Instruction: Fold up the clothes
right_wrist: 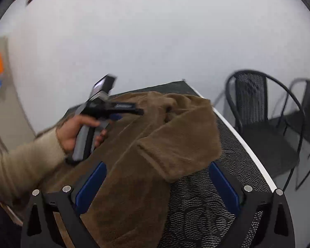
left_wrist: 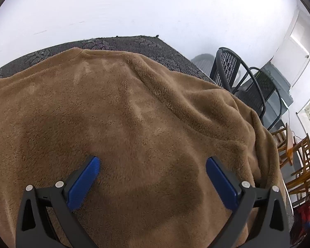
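1. Your left gripper (left_wrist: 153,163) has its blue-padded fingers (left_wrist: 83,183) spread wide, with nothing clamped between them. They hover over the brown fleece garment (left_wrist: 124,107), and the fleece surface shows in the gap.
2. Your right gripper (right_wrist: 157,169) is spread wide too, fingers (right_wrist: 224,186) well apart, gripping nothing. A folded flap of the fleece lies in the gap, closer to the left pad; the right pad is over bare counter.
3. The brown fleece garment lies spread on the counter (left_wrist: 134,42), which has a dark patterned cover. In the left wrist view it fills most of the frame, with a ridge of folds running towards the right edge.
4. In the right wrist view the garment (right_wrist: 155,136) has one section folded over on itself, its edge ending on the dark cover (right_wrist: 206,206) near the counter's white rim (right_wrist: 248,150).
5. The right wrist view shows your left hand (right_wrist: 72,132) in a beige sleeve (right_wrist: 20,165), holding the other gripper's handle above the fleece; that part is motion-blurred.
6. Black metal mesh chairs (right_wrist: 258,111) stand beyond the counter's right side, against a plain white wall (left_wrist: 155,10). Wooden chairs (left_wrist: 299,165) show at the far right in the left wrist view.
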Action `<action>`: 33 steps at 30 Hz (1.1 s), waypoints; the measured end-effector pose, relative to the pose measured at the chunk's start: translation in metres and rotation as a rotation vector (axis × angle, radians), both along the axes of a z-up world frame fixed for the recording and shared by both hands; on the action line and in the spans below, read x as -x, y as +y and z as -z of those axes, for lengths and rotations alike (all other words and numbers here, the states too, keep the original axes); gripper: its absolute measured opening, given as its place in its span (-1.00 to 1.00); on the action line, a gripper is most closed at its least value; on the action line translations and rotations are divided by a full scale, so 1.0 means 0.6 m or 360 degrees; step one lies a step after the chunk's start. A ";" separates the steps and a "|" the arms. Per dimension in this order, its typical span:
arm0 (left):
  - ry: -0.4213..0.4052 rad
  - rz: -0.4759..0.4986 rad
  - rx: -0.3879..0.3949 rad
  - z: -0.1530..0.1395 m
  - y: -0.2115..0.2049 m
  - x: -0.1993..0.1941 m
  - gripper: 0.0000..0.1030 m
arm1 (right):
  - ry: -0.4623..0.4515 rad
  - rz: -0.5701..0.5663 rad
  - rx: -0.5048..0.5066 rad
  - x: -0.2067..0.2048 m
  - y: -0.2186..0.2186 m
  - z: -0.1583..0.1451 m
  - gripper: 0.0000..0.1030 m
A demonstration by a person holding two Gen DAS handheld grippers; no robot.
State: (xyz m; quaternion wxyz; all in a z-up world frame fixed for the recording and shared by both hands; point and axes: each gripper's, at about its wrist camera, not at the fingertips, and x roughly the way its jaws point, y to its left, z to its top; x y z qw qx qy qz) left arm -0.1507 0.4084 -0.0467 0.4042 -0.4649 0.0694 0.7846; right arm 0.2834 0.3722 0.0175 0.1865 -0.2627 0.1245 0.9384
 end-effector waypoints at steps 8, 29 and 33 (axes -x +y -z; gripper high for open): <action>-0.0024 0.0262 -0.0112 -0.071 -0.034 -0.084 1.00 | -0.0102 -0.0074 -0.0221 -0.003 -0.041 0.017 0.96; -0.0317 0.0426 -0.0206 -0.054 -0.043 -0.124 1.00 | -0.0605 -0.0250 -0.0443 0.144 0.023 0.086 0.82; -0.0300 0.0496 -0.0208 -0.057 -0.030 -0.137 1.00 | -0.0512 -0.0144 -0.0124 0.126 0.088 0.082 -0.07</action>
